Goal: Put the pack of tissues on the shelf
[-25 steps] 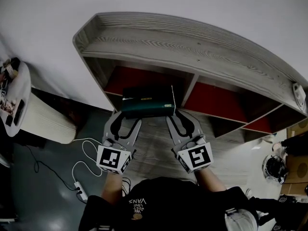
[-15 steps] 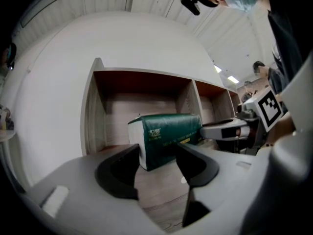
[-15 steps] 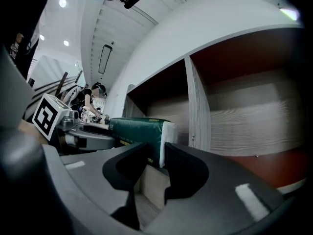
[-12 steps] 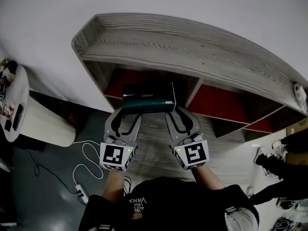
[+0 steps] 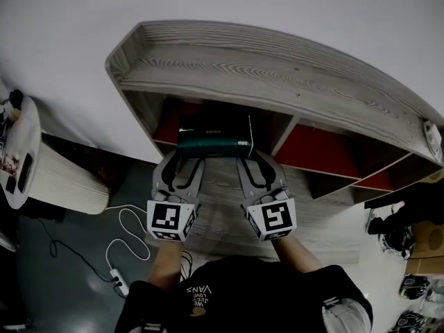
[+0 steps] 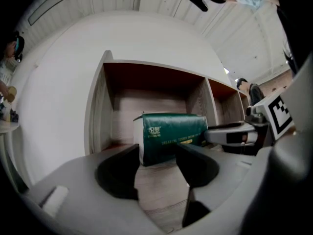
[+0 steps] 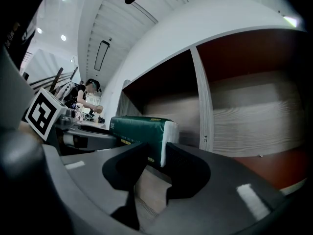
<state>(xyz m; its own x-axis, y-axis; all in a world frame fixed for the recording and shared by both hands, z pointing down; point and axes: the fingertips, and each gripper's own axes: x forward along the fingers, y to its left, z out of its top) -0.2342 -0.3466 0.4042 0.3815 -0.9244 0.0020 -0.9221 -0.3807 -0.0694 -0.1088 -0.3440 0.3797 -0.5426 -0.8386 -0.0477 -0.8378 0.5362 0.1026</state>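
Observation:
The pack of tissues (image 5: 211, 144) is dark green with a white end, and it hangs at the mouth of the left compartment of the grey wooden shelf (image 5: 277, 68). My left gripper (image 5: 184, 159) holds its near left corner and my right gripper (image 5: 251, 161) holds its near right corner. In the left gripper view the pack (image 6: 171, 133) sits between the jaws of that gripper (image 6: 157, 153), in front of the compartment's back wall. In the right gripper view the white end of the pack (image 7: 168, 131) is pinched in the narrow gap of the right gripper (image 7: 156, 153).
A vertical divider (image 5: 281, 134) closes the compartment on the right, with red-backed compartments (image 5: 316, 151) beyond it. A round white table (image 5: 21, 151) stands at the far left. A cable and power strip (image 5: 118, 272) lie on the floor. A person (image 5: 409, 214) is at the right edge.
Both grippers have carried the pack forward, from in front of the shelf to the mouth of the left compartment. The person at the right has shifted.

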